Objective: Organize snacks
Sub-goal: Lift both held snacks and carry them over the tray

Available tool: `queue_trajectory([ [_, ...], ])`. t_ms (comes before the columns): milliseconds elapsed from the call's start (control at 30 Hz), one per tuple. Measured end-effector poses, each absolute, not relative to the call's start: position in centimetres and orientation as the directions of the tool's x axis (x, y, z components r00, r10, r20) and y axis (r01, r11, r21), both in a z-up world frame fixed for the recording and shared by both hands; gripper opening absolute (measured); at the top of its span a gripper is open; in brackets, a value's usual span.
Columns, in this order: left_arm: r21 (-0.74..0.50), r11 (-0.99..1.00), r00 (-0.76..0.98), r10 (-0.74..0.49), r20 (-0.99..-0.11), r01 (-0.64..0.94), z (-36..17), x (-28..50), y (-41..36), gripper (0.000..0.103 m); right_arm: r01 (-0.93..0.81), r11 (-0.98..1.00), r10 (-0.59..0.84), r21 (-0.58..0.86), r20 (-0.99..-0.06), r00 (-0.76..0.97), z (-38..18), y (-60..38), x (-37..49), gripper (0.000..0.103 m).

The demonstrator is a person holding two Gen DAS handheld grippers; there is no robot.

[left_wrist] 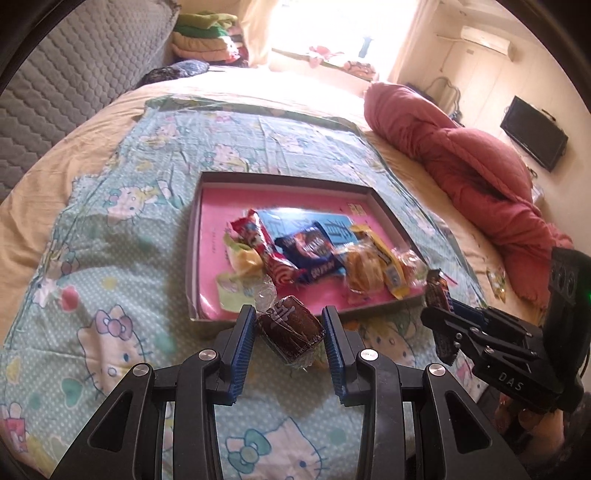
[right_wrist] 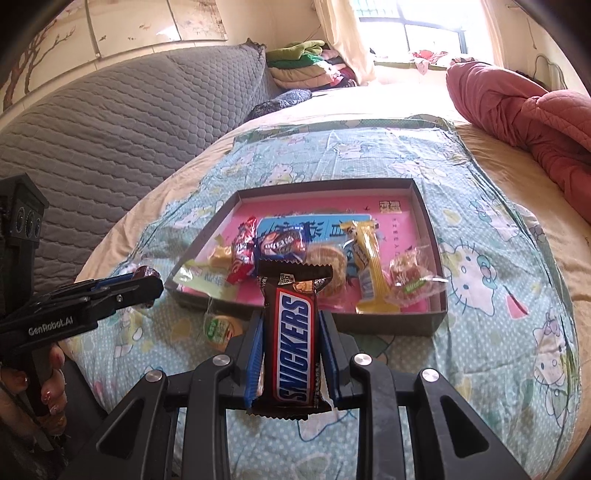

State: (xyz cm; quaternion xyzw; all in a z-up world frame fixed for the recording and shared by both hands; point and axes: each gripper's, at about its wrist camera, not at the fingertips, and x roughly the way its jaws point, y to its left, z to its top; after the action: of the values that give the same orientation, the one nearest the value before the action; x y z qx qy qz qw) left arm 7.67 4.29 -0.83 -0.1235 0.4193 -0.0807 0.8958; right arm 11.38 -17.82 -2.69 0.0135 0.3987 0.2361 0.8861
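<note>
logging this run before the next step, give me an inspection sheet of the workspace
surface: bed with a cartoon cat sheet spread over it
job's things: shallow box with a pink floor, holding about seven wrapped snacks; a snickers bar and a brown wrapped cake are in the grippers; a small round snack lies on the sheet outside the box
clutter: red quilt bunched at the right side, folded blankets at the far end
grippers: left gripper closed around the brown cake, right gripper shut on the snickers bar, both short of the box's near wall
cables: nothing seen on the bed
surroundings: grey padded headboard, bright window, wall screen
</note>
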Motion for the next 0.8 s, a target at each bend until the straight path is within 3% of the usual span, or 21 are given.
queue_trajectory([
  [800,-0.311,0.950,0.641,-0.230,-0.732,-0.015,-4.2,11.6,6.0,0.038,-0.313,0.925,0.373,0.214,-0.660,0.652,-1.1,-19.5,15.4,0.029],
])
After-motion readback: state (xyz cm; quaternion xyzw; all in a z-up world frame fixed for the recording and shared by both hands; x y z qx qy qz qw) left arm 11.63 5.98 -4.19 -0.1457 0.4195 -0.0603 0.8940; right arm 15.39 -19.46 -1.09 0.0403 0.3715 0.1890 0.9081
